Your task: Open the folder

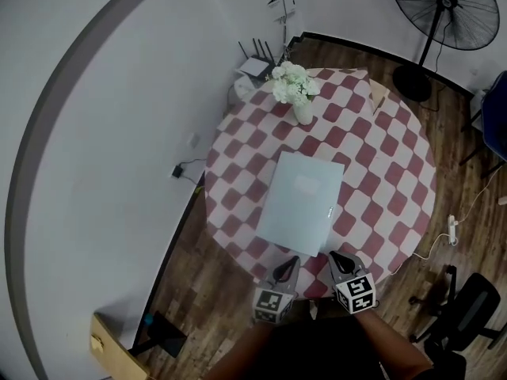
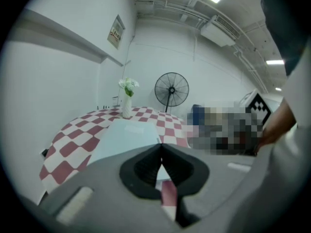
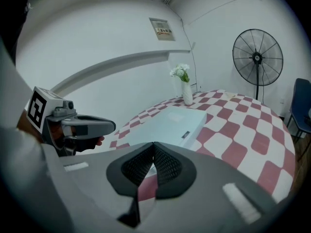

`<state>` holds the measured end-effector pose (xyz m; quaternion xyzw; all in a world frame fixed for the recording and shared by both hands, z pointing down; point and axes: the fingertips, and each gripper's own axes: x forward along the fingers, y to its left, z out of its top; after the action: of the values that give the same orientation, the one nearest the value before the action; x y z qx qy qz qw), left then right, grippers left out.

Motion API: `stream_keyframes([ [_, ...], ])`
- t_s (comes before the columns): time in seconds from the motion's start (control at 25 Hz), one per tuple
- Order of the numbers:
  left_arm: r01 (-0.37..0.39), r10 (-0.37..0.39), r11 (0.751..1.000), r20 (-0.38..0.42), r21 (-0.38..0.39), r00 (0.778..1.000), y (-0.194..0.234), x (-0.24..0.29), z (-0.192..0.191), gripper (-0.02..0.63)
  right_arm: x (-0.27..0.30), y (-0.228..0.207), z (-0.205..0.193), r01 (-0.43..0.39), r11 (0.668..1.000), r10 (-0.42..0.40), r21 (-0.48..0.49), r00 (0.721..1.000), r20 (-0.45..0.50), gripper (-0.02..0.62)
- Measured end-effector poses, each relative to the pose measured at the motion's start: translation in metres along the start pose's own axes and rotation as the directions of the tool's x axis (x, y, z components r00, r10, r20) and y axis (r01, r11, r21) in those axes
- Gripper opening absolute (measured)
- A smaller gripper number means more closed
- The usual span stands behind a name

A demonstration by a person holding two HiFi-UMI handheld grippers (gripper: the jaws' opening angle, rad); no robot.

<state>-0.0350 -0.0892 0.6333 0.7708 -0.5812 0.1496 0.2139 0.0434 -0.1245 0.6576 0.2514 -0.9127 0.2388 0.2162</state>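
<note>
The pale blue-grey flat folder lies shut in the middle of the round desk, its near short edge just ahead of both tools; the left gripper and the right gripper hover side by side at the desk's near rim, each with its jaws clenched on nothing, tips pointing toward the folder and apart from it; from here the likeliest trouble is the cover itself, which lies thin and flush on the cloth, so a jaw sliding under it may pinch the red-and-white chequered cloth along with it, or simply push the whole folder away toward the white vase of white flowers at the far side; the small dark clasp on the folder's right edge may also hold the cover down if it is lifted from the wrong side, and jaws left clenched cannot take an edge at all; the cloth drapes over the desk rim; around it are a dark wooden plank floor, a curved white wall, and a black standing fan well apart beyond the desk.
</note>
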Motion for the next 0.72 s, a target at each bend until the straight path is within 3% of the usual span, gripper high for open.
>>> stream_keyframes([
  [0.28, 0.11, -0.105, 0.993, -0.09, 0.051, 0.99, 0.006, 0.037, -0.015, 0.006, 0.041, -0.029, -0.022, 0.104, 0.99, -0.097, 0.096, 0.993, -0.073, 0.002],
  [0.44, 0.201, -0.187, 0.977, -0.165, 0.066, 0.968, 0.0, 0.052, -0.038, 0.046, 0.057, -0.036, -0.038, 0.129, 0.982, -0.115, 0.135, 0.988, -0.106, 0.003],
  [0.72, 0.31, -0.269, 0.939, -0.242, 0.149, 0.932, -0.008, 0.069, -0.061, 0.055, 0.078, -0.04, -0.059, 0.172, 0.959, -0.143, 0.226, 0.98, -0.14, 0.04],
])
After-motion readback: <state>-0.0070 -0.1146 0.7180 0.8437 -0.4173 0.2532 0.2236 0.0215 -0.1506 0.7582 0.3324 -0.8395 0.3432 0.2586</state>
